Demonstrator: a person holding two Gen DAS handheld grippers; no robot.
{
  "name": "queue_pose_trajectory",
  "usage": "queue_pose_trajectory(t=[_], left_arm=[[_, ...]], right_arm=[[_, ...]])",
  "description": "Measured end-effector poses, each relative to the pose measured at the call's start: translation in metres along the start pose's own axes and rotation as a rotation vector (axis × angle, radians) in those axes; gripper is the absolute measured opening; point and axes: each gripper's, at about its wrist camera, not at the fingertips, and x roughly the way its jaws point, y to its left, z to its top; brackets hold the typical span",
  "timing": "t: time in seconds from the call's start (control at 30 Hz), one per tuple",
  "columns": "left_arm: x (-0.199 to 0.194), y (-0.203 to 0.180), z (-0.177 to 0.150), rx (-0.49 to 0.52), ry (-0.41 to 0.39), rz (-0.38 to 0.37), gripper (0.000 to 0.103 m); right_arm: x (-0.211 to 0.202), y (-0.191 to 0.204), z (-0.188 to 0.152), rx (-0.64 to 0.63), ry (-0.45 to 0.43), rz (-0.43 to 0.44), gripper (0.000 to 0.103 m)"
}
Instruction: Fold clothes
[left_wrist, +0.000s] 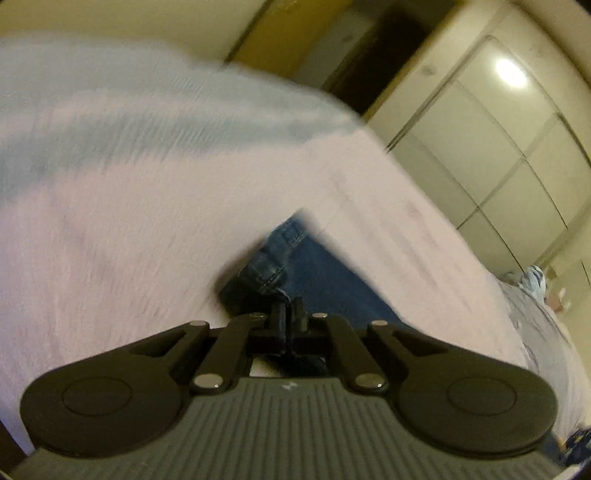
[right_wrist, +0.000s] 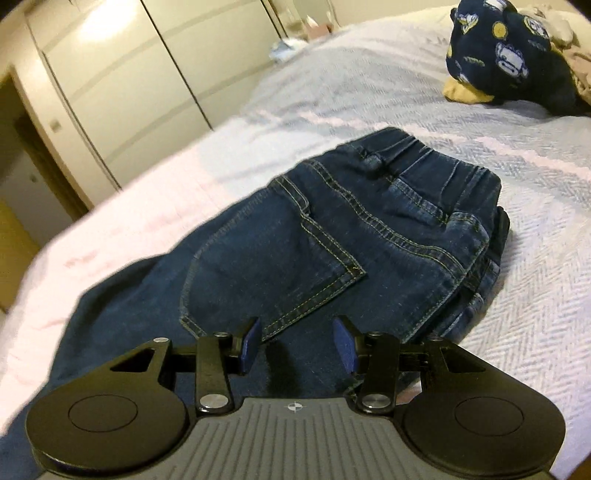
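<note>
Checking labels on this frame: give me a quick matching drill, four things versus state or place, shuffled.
Things:
1. left claw
2. right claw
3. jeans
4. dark printed garment

States or places:
A. bunched up at the far end of the bed
B. open, nothing between the pads
C. shut on a denim edge
D. lying on the bedspread, back pocket and waistband up

Pairs: 1-C, 2-B, 3-D, 4-A
</note>
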Motion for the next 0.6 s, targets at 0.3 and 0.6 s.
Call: queue_pose_trajectory(t=[0.3,0.6], left_arm=[[-0.054,-0.051,-0.014,0.287,-0.081,0.097,0.007],[-0.053,-0.123,-0.065,0.342,0.042,-0.113,0.007]], right_arm=[[-0.075,-0.075,0.002,0.228,-0.031,0.011,0.047],[-0.063,-0.121,0.023,0.485,-0.039,0.185,0.047]])
